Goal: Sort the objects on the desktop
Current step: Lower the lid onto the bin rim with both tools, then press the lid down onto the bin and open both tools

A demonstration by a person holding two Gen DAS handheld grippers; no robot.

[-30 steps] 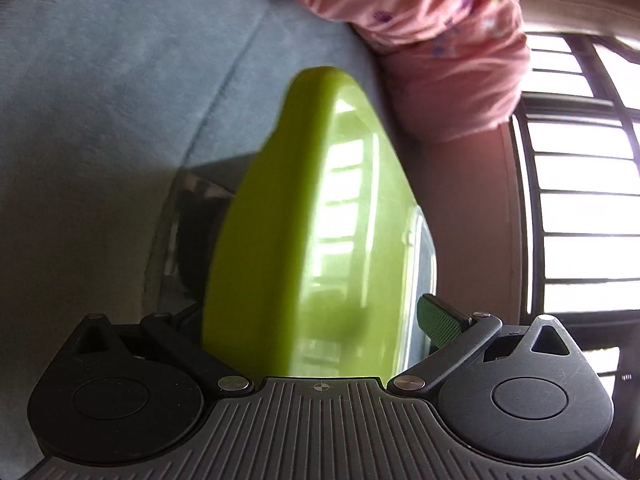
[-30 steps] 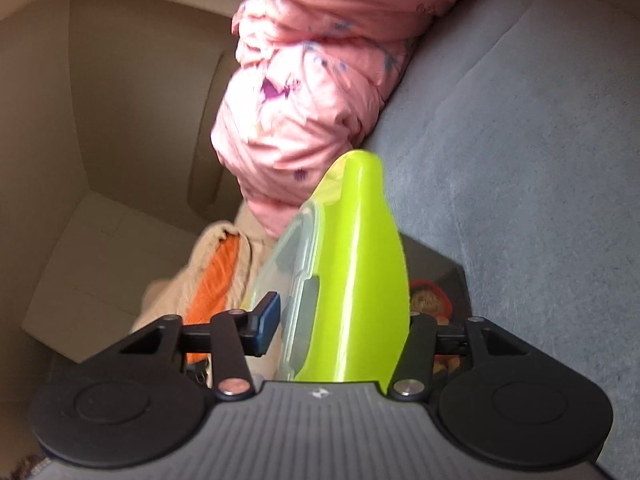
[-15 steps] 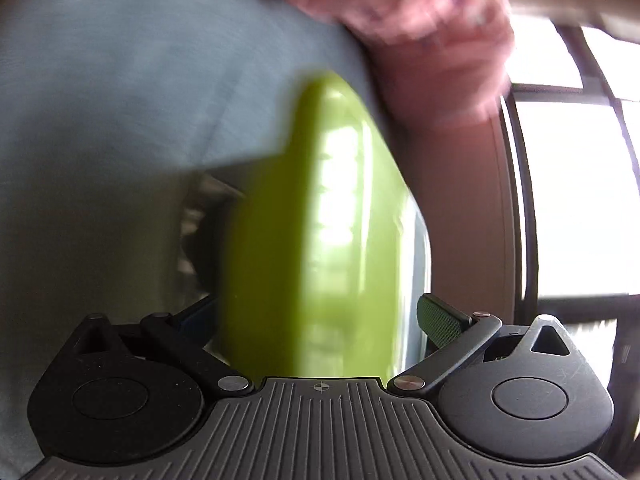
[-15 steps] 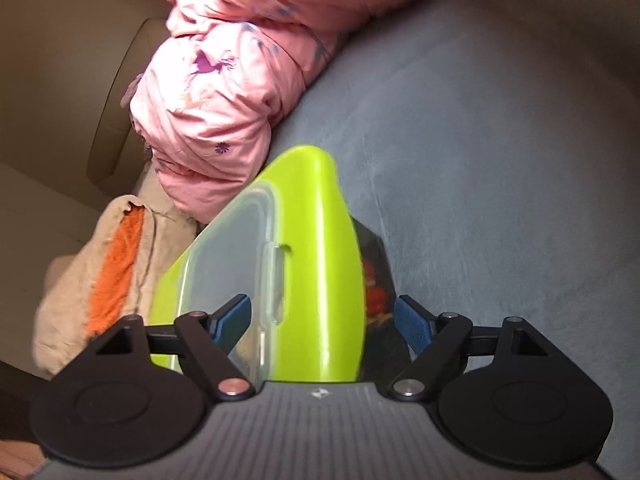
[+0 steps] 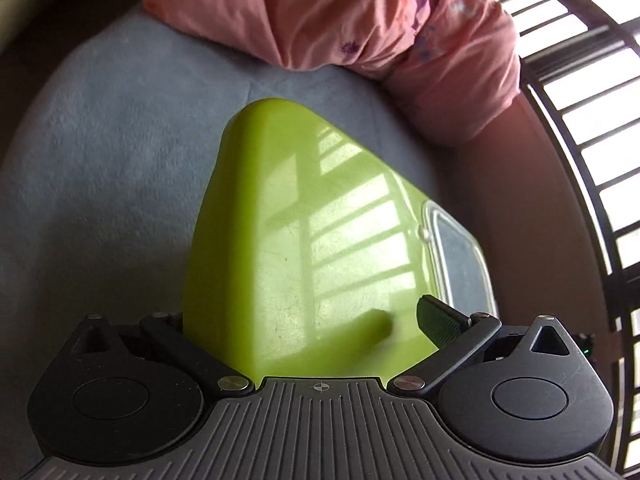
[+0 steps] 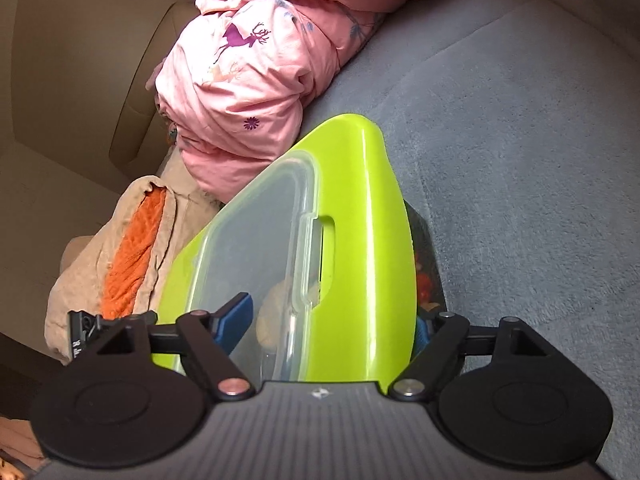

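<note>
A lime-green plastic box (image 5: 296,240) with a clear lid (image 6: 260,248) is held between both grippers over a grey plush cushion (image 5: 100,168). My left gripper (image 5: 304,320) is shut on one end of the box; only its green right pad (image 5: 436,318) shows. My right gripper (image 6: 332,320) is shut on the other end, with its blue left pad (image 6: 236,316) on the clear lid. A dark printed item (image 6: 426,264) lies under the box's right side in the right wrist view.
A rolled pink quilt (image 6: 256,80) lies beyond the box, also seen in the left wrist view (image 5: 380,28). A beige and orange cloth (image 6: 120,248) lies at left. A barred window (image 5: 592,152) stands at right. Tan walls (image 6: 72,80) rise behind.
The box and both grippers have swung: more of the lid and the box's broad side now show. The right jaws opened half a second ago and now close on the box again.
</note>
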